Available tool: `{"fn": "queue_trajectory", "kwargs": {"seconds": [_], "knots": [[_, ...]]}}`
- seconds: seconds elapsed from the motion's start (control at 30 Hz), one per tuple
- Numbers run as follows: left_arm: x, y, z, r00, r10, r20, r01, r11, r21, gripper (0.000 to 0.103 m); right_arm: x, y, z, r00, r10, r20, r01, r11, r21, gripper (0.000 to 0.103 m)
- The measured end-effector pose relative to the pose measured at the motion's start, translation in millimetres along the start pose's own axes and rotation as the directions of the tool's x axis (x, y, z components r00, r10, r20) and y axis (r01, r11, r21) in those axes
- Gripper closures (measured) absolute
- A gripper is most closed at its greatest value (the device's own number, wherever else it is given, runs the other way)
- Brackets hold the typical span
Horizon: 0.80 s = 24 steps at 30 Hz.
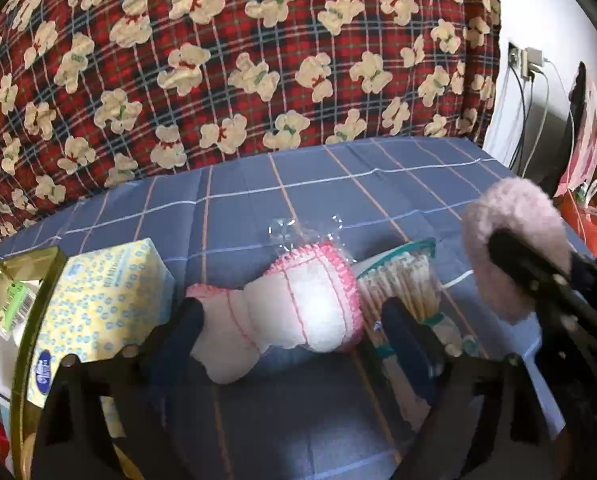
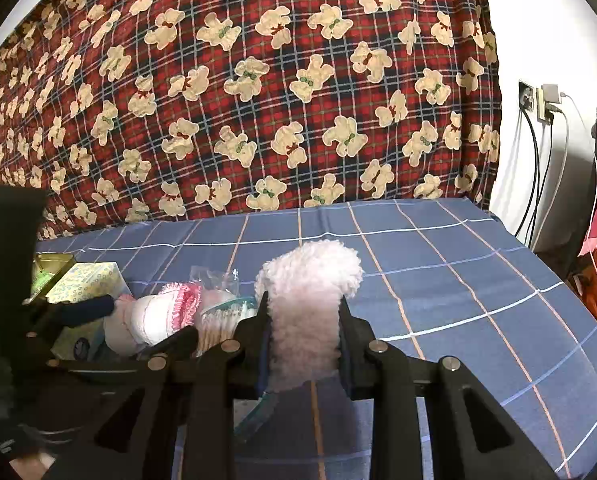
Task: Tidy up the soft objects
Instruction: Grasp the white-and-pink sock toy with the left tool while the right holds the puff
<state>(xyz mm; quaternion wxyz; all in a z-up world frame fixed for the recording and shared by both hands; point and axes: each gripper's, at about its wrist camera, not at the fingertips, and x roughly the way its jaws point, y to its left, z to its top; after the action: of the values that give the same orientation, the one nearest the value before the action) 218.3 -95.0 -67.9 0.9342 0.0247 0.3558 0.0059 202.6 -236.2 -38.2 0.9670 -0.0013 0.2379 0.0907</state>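
Through the left wrist camera, the left gripper (image 1: 294, 320) is standing wide open, its two dark fingers spread on either side of a white knitted sock with pink crocheted trim (image 1: 298, 312). The sock is lying between the fingertips on the blue checked bedsheet (image 1: 338, 184), its rounded end bulging ahead of the jaws and its narrower end touching the left finger; whether the fingers are pressing it cannot be told. Just ahead of the sock a crumpled clear plastic wrapper (image 1: 298, 232) is lying. To the right of the gripper, a clear bag of cotton swabs (image 1: 402, 284) is resting against the sock. To the left, a yellow patterned tissue pack (image 1: 110, 296) is sitting beside a gold-rimmed tin (image 1: 34, 280). Far right, the right gripper (image 1: 510, 248) is carrying a fluffy pale pink sock (image 1: 514, 220).

Through the right wrist camera, the right gripper (image 2: 304, 332) is clamping narrowly on the fluffy pale pink sock (image 2: 306, 300), which is rising upright between its fingers above the sheet (image 2: 458, 280). To its left, the left gripper (image 2: 138, 320) is straddling the white sock (image 2: 154, 320), with the swabs (image 2: 222, 320) and tissue pack (image 2: 90, 280) close by. Ahead, a red plaid teddy-bear blanket (image 2: 258, 80) is filling the background.
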Motion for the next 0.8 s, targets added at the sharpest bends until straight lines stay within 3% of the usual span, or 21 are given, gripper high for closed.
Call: {"fn": "queue_trajectory", "kwargs": {"seconds": [0.17,0.2,0.23,0.27,0.37,0.53,0.8], "knots": [[7.7,5.7,1.6,1.0,0.019,-0.014,-0.019,0.999,-0.027,0.027,-1.6,3.5,-0.2,1.0,-0.009,0.01,0.009,1.0,-0.019,0.074],[6.5,5.6,1.3,1.0,0.013,-0.012,-0.014,1.0,-0.027,0.033,-1.4,3.5,-0.3,1.0,-0.011,0.009,0.012,1.0,-0.02,0.074],[5.6,4.8,0.5,1.0,0.014,-0.006,-0.014,1.0,-0.021,0.051,-1.6,3.0,-0.4,1.0,-0.012,0.009,0.012,1.0,-0.017,0.074],[6.1,2.8,-0.8,1.0,0.013,-0.01,-0.013,1.0,-0.007,0.061,-2.4,2.1,-0.7,1.0,-0.011,0.011,0.011,1.0,-0.013,0.074],[5.3,4.5,-0.9,1.0,-0.006,-0.01,0.006,1.0,-0.014,0.078,-5.3,0.0,-1.1,1.0,-0.016,0.023,0.016,1.0,-0.002,0.074],[-7.2,7.3,-3.8,0.999,-0.036,0.038,0.037,0.999,-0.032,0.085,-14.5,-0.3,-1.8,0.997,-0.024,0.069,0.024,1.0,0.002,0.074],[-35.1,11.0,-15.1,0.988,-0.041,0.148,0.05,0.997,-0.056,0.086,-24.4,-0.6,-2.1,0.993,-0.017,0.12,0.016,1.0,0.007,0.074]]}}
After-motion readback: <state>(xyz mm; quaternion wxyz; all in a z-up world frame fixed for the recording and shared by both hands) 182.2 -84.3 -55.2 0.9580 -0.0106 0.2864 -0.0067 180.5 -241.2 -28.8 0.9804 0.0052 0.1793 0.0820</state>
